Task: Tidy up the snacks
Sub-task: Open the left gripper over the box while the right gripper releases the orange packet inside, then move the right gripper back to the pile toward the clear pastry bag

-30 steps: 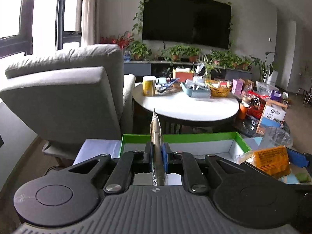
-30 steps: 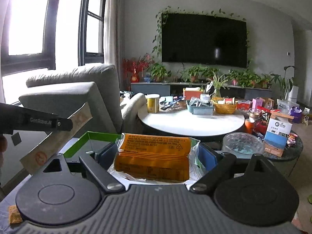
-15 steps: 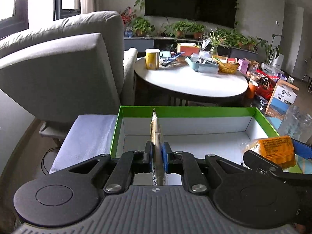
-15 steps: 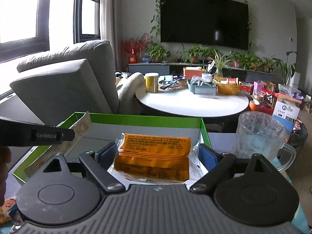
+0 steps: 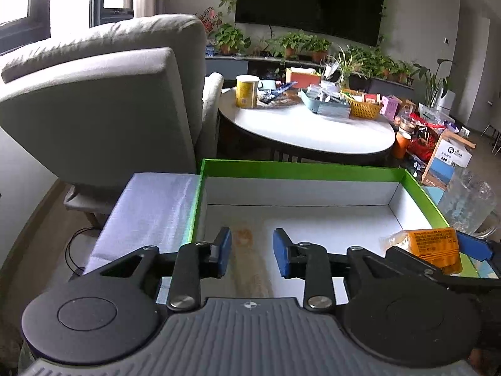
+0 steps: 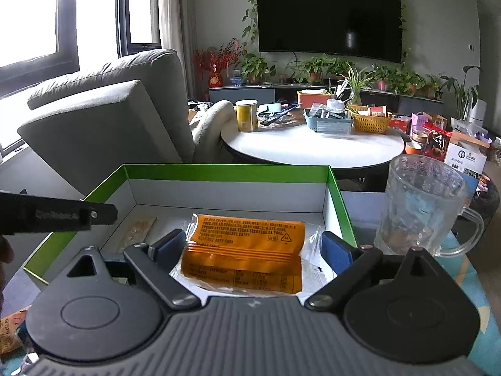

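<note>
Lying flat on the white floor of the green-rimmed box [image 5: 297, 170]: a long tan snack stick packet [image 5: 250, 263], blurred, long axis running from the near edge toward the far wall, directly beneath the gap of the left claw [image 5: 252, 252]. Left claw's blue pads [image 5: 224, 250] parting, clear of the packet on both sides, nothing gripped. Near end of the packet cut off behind the claw body.

Clamped crosswise in the right claw [image 6: 247, 252]: an orange snack pack [image 6: 247, 250] in clear wrap, long axis running pad to pad, printed face up, pads pressing the wrap at both ends. Held just above the box floor, toward the right wall of the box; underside hidden, so contact with the floor not discernible.

From the right wrist view, the tan packet [image 6: 136, 230] seen left of the orange pack, partly hidden by the left claw's arm [image 6: 56, 214].

Inside the box: only the tan packet resting, plus the orange pack hovering within its walls.

Just right of the box: an empty clear glass mug [image 6: 422, 206], handle to the right, standing on the surface [image 6: 469, 288]. Left of the box: a pale cloth-covered patch [image 5: 150, 210]. Beyond the box: a grey armchair [image 5: 103, 103] and a cluttered round table [image 5: 313, 128], contents too small to name.
</note>
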`<state>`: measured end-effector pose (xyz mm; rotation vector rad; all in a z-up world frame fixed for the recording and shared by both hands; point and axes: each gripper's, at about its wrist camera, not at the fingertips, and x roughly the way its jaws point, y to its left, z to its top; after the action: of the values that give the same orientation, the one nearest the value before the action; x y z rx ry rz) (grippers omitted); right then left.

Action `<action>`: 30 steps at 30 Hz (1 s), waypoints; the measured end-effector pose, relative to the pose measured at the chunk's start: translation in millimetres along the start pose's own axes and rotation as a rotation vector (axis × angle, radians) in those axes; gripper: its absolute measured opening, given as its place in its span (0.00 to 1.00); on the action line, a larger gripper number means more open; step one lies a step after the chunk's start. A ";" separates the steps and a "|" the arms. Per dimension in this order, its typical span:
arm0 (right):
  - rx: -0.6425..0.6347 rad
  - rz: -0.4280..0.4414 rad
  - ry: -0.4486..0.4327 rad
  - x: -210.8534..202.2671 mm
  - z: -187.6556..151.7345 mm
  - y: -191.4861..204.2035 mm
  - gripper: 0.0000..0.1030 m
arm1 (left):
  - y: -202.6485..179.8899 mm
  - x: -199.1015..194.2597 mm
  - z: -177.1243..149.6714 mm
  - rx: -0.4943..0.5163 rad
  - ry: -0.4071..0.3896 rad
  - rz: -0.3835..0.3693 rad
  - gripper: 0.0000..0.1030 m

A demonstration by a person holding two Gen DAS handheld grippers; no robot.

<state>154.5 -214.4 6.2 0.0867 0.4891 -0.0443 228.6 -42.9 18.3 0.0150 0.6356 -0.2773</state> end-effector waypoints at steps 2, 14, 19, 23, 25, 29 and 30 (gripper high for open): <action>0.005 0.005 -0.003 -3.6 1.0 -1.3 0.44 | 4.6 -13.3 -3.4 -0.006 -0.019 0.006 0.31; -0.001 -0.005 -0.051 -13.2 -1.3 -4.5 0.44 | 17.8 -49.9 -46.5 -0.028 0.014 0.028 0.40; -0.003 -0.017 -0.097 -29.8 -0.5 -9.5 0.44 | 24.6 -57.3 -58.8 -0.056 0.043 0.005 0.43; -0.010 -0.009 -0.124 -54.3 -7.0 -19.6 0.44 | 24.6 -56.2 -71.3 -0.064 0.078 -0.019 0.43; -0.013 -0.009 -0.123 -65.7 -14.9 -26.4 0.44 | 22.6 -52.4 -76.0 -0.059 0.097 -0.025 0.37; -0.008 -0.039 -0.108 -89.2 -31.8 -41.9 0.44 | 18.7 -51.4 -79.4 -0.056 0.110 -0.048 0.08; 0.002 -0.055 -0.105 -95.9 -36.5 -46.9 0.44 | 17.0 -54.7 -79.9 -0.049 0.092 -0.046 0.07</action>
<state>49.9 -255.5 15.8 0.0730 0.3867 -0.1025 144.3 -4.9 -15.1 -0.0341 0.7346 -0.3067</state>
